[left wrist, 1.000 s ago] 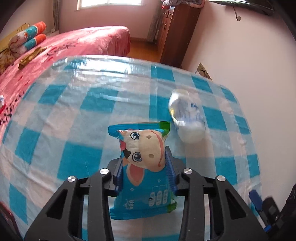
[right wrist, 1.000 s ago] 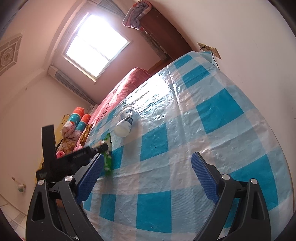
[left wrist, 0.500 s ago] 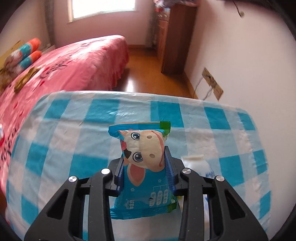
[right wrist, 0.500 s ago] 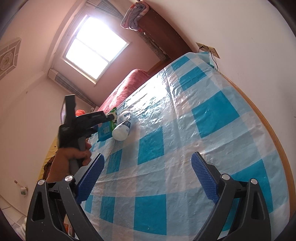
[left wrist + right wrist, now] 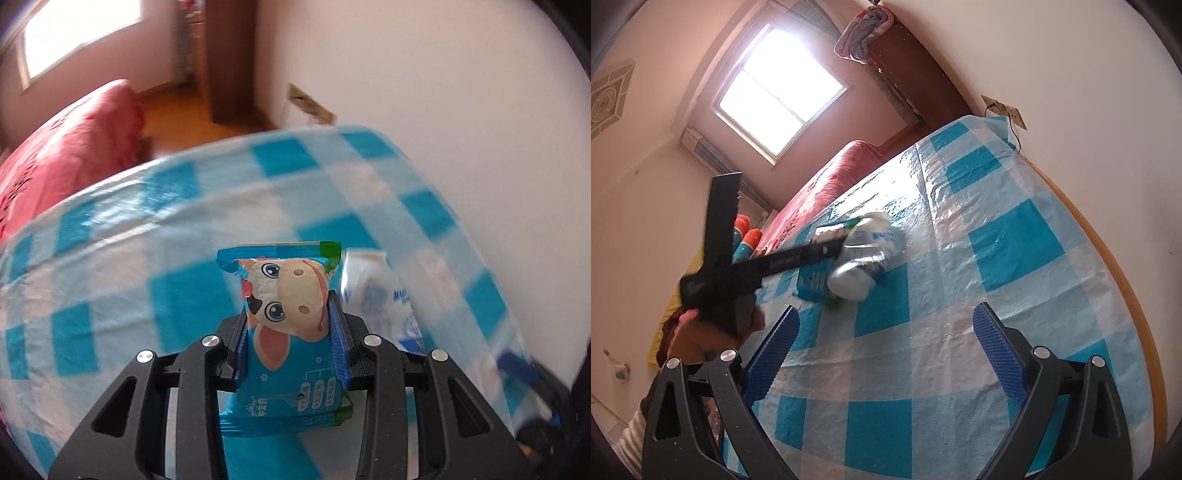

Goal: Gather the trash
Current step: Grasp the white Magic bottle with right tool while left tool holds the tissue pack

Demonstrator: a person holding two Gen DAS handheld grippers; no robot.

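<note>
From the left wrist, the left gripper (image 5: 291, 347) clamps a blue snack wrapper (image 5: 286, 332) by its middle between both pads, so it stands clear of the checked tablecloth (image 5: 110, 258); a crushed plastic bottle (image 5: 380, 299) lies just beside it. From the right wrist, the right gripper (image 5: 882, 354) hangs wide and empty above the cloth, likely free for the bottle (image 5: 864, 254).

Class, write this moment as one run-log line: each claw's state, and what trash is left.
left claw: shut on snack packet | right claw: open, empty | plastic bottle: lying on checked tablecloth
</note>
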